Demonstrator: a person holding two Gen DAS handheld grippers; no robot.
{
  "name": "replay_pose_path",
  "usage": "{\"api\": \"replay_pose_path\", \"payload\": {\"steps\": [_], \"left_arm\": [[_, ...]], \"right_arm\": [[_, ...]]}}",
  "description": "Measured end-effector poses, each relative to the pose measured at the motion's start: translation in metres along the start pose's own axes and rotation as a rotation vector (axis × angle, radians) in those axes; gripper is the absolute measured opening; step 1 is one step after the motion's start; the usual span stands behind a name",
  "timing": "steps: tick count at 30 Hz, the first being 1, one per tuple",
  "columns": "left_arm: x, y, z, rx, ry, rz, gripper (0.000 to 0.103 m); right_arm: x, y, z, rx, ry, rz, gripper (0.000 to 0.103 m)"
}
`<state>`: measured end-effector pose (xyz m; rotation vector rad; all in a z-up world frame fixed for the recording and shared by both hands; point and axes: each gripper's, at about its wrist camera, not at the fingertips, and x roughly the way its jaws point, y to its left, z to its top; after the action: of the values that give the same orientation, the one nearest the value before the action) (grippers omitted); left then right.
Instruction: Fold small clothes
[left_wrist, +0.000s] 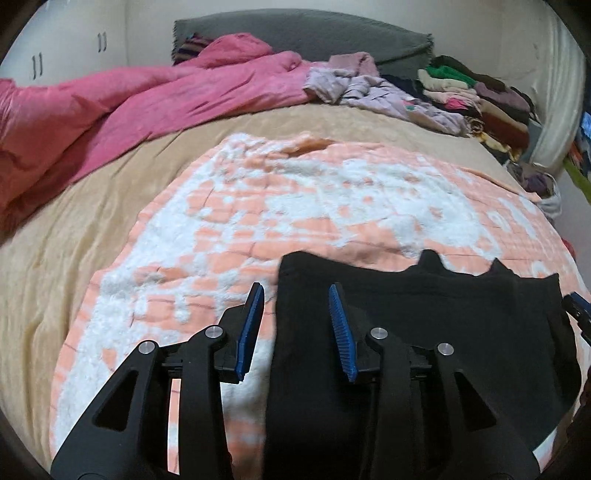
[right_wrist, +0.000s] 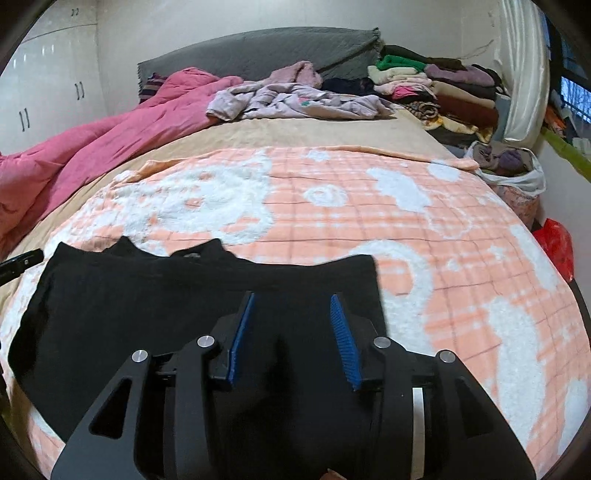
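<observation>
- The bed (right_wrist: 332, 133) carries a peach-and-white blanket (right_wrist: 369, 221) that serves as the work surface; a pink quilt (left_wrist: 110, 110) and a stack of folded clothes (right_wrist: 443, 85) sit well behind it.
- The black garment (right_wrist: 184, 295) lies spread flat on the near part of the blanket, its notched far edge away from both cameras.
- Step in hand, as judged: the garment is laid out and released — the first fold is not yet made.
- The left gripper (left_wrist: 297, 328) stands unclenched and empty; the garment's left edge runs between its fingers, one pad over bare blanket.
- The right gripper (right_wrist: 291, 336) stands unclenched and empty above the garment's right half, nothing pinched.
- Next move, as judged: each gripper needs to descend onto an edge, pinch one layer only, then carry it across evenly.
</observation>
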<state>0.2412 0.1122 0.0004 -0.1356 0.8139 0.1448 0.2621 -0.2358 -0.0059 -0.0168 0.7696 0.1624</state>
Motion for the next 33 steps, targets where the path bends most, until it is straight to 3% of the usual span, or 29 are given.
{"api": "replay_pose_path", "payload": {"steps": [3, 5, 9, 10, 11, 12, 13, 16, 21, 29, 32, 33], "left_arm": [[0.008, 0.009, -0.004, -0.027, 0.033, -0.010, 0.033], [0.015, 0.012, -0.009, -0.038, 0.060, -0.029, 0.040], [0.025, 0.007, -0.014, -0.030, 0.078, -0.046, 0.040], [0.027, 0.007, -0.015, -0.031, 0.078, -0.049, 0.038], [0.028, 0.006, -0.015, -0.031, 0.080, -0.054, 0.021], [0.029, 0.005, -0.015, -0.029, 0.082, -0.067, 0.008], [0.027, 0.004, -0.015, -0.026, 0.072, -0.067, 0.008], [0.017, 0.007, -0.011, -0.033, 0.035, -0.079, 0.006], [-0.004, 0.006, -0.004, -0.032, -0.052, -0.058, 0.004], [0.035, 0.007, -0.024, -0.033, 0.037, 0.003, 0.009], [0.033, 0.008, -0.024, -0.032, 0.033, 0.015, 0.015], [0.032, 0.008, -0.023, -0.028, 0.036, 0.023, 0.017]], "right_arm": [[0.004, -0.018, -0.003, 0.042, 0.020, -0.037, 0.051], [0.009, -0.028, -0.005, 0.075, 0.044, -0.042, 0.052], [0.024, -0.041, -0.007, 0.117, 0.091, -0.025, 0.053], [0.028, -0.044, -0.008, 0.128, 0.100, -0.014, 0.053], [0.033, -0.047, -0.009, 0.145, 0.118, -0.004, 0.053], [0.037, -0.049, -0.010, 0.155, 0.128, 0.013, 0.041], [0.040, -0.049, -0.010, 0.160, 0.132, 0.043, 0.021], [0.032, -0.045, -0.008, 0.145, 0.101, 0.057, 0.008], [0.011, -0.045, 0.005, 0.130, -0.015, 0.045, 0.008], [0.042, -0.039, -0.012, 0.069, 0.088, -0.087, 0.012], [0.041, -0.037, -0.014, 0.062, 0.081, -0.111, 0.017], [0.041, -0.036, -0.013, 0.057, 0.081, -0.122, 0.024]]}}
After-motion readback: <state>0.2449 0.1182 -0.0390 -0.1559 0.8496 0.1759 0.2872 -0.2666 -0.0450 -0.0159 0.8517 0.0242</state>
